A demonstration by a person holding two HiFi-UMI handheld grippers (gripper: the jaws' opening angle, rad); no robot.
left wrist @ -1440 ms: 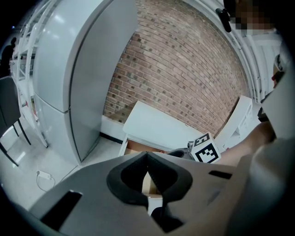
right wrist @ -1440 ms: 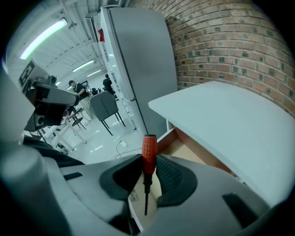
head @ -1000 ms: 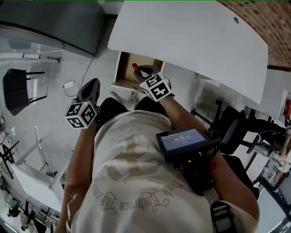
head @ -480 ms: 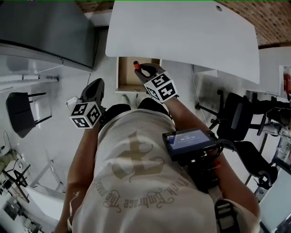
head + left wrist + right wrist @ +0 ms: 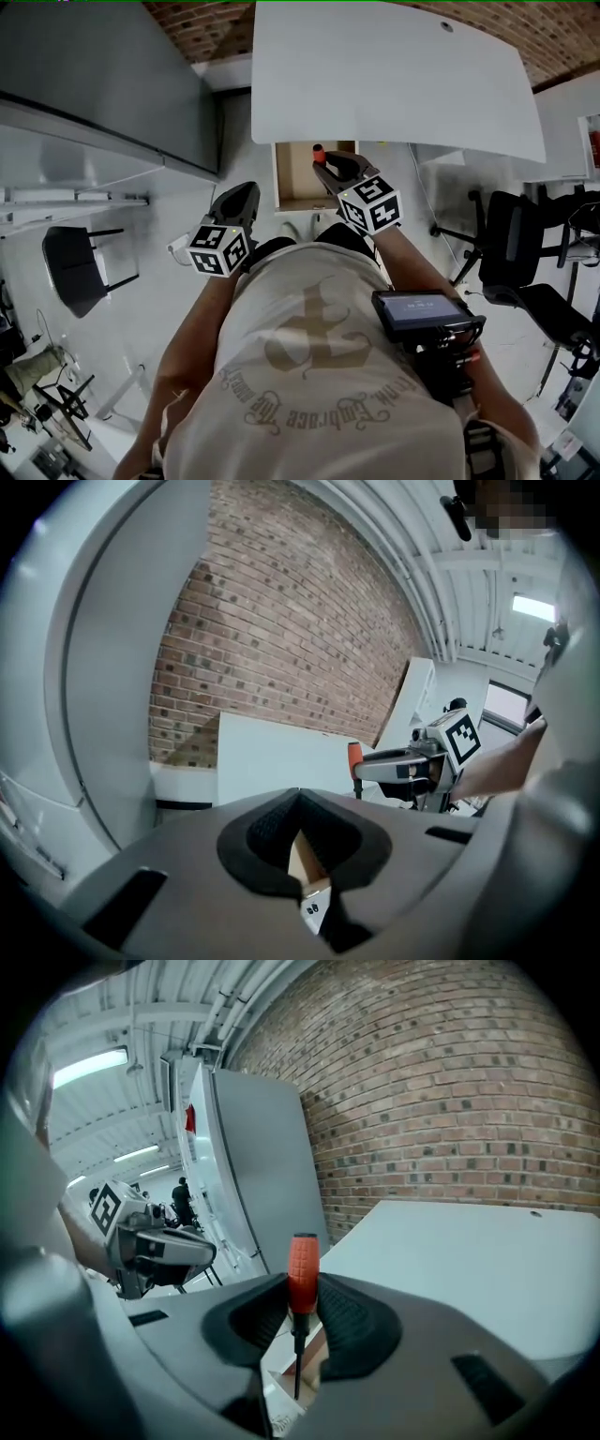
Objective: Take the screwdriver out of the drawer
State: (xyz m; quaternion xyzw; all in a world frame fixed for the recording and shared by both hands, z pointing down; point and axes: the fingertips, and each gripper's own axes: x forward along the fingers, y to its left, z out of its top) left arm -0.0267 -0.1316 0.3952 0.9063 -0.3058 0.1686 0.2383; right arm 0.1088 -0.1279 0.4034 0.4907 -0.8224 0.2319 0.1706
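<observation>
A screwdriver with an orange handle (image 5: 302,1269) stands upright between the pads of my right gripper (image 5: 302,1290), its thin shaft (image 5: 297,1363) pointing down. My right gripper (image 5: 323,161) is shut on it above the open wooden drawer (image 5: 292,180), under the front edge of the white desk (image 5: 394,75). The orange handle (image 5: 317,149) sticks out at the jaw tips. My left gripper (image 5: 242,199) hangs to the left of the drawer with its jaws (image 5: 298,803) closed on nothing. From there the right gripper (image 5: 398,764) and the handle (image 5: 354,757) show to the right.
A tall grey cabinet (image 5: 112,84) stands left of the desk, a brick wall (image 5: 216,19) behind. A black chair (image 5: 80,267) is at the left and office chairs (image 5: 525,234) are at the right. A small screen (image 5: 417,314) hangs on the person's chest.
My right gripper has risen out of the drawer with the screwdriver in it. The left gripper has lifted a little and rolled. The head view has shifted towards the desk.
</observation>
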